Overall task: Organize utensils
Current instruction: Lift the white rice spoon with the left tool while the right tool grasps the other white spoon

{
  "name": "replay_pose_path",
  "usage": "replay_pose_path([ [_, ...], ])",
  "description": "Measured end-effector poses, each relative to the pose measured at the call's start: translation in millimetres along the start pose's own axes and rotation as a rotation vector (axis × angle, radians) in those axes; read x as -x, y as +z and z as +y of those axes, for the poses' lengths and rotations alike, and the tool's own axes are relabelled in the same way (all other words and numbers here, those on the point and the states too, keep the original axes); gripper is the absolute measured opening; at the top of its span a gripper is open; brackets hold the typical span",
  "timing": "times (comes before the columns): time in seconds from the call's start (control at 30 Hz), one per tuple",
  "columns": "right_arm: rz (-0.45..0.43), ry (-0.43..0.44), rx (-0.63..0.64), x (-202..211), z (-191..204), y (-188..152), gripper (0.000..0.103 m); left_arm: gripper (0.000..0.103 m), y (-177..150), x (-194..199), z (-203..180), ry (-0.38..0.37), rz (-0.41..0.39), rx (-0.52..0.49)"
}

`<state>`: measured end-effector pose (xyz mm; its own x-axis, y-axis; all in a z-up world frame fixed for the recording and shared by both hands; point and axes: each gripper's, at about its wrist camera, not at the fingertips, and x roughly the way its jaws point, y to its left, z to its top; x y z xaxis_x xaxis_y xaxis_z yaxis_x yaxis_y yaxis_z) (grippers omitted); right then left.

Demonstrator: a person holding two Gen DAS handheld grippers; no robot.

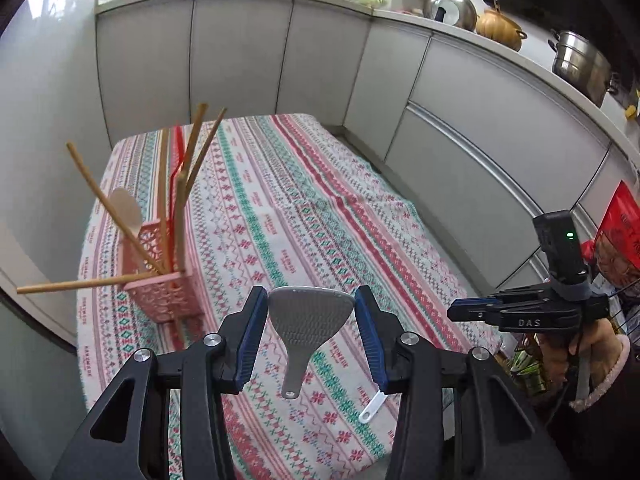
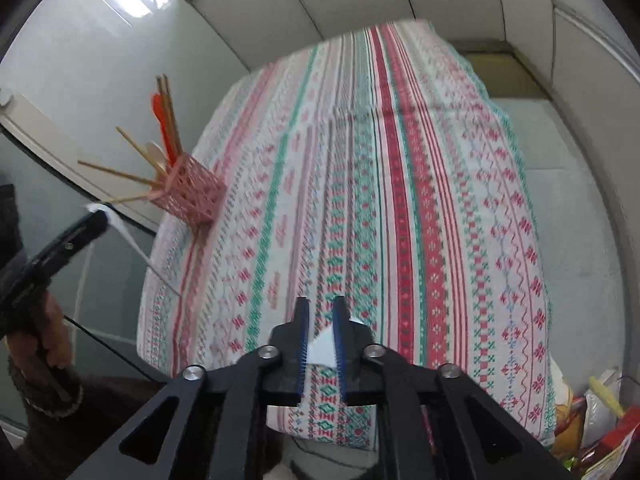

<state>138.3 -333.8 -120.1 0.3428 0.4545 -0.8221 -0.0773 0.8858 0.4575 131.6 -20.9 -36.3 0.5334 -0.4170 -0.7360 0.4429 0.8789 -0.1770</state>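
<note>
Left gripper (image 1: 311, 312) jaws pinching grey rice paddle (image 1: 310, 320), right gripper (image 2: 321, 322) jaws pinching white spoon (image 2: 322, 346), pink utensil basket (image 1: 168, 276) on worktop (image 1: 320, 208).

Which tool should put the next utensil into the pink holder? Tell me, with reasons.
Left. The left tool already grips the grey rice paddle, and the pink holder stands on its side of the table. The right tool is farther from the holder.
</note>
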Motion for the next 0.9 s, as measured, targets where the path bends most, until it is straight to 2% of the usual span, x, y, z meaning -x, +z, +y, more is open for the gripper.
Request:
replay_pose_path([
  [0.13, 0.119, -0.018, -0.005, -33, -12, -7, 0.018, 0.047, -8, -5, 5, 0.015, 0.051, -0.009],
  [0.27, 0.141, -0.019, -0.03, -44, -24, -14, 0.018, 0.047, -12, -8, 8, 0.035, 0.079, -0.024],
  [0.33, 0.144, -0.013, -0.039, -47, -27, -17, 0.023, 0.047, -14, -6, 8, 0.037, 0.084, -0.027],
  [0.37, 0.144, -0.012, -0.042, -48, -27, -18, 0.036, 0.047, -15, -7, 8, 0.036, 0.087, -0.028],
  [0.4, 0.139, -0.014, -0.043, -49, -27, -17, 0.058, 0.047, -16, -7, 8, 0.036, 0.088, -0.029],
  [0.43, 0.133, -0.017, -0.04, -50, -27, -17, 0.062, 0.047, -17, -7, 7, 0.037, 0.089, -0.03],
  [0.6, 0.16, 0.002, -0.059, -67, -26, -17, 0.058, 0.047, -16, -9, 6, 0.026, 0.092, -0.018],
  [0.73, 0.152, -0.011, 0.004, -74, -16, -17, 0.052, 0.047, -14, -11, 3, 0.024, 0.097, -0.018],
  [0.9, 0.137, -0.099, 0.129, -77, 5, -27, 0.052, 0.047, -16, -17, 3, 0.035, 0.116, -0.018],
])
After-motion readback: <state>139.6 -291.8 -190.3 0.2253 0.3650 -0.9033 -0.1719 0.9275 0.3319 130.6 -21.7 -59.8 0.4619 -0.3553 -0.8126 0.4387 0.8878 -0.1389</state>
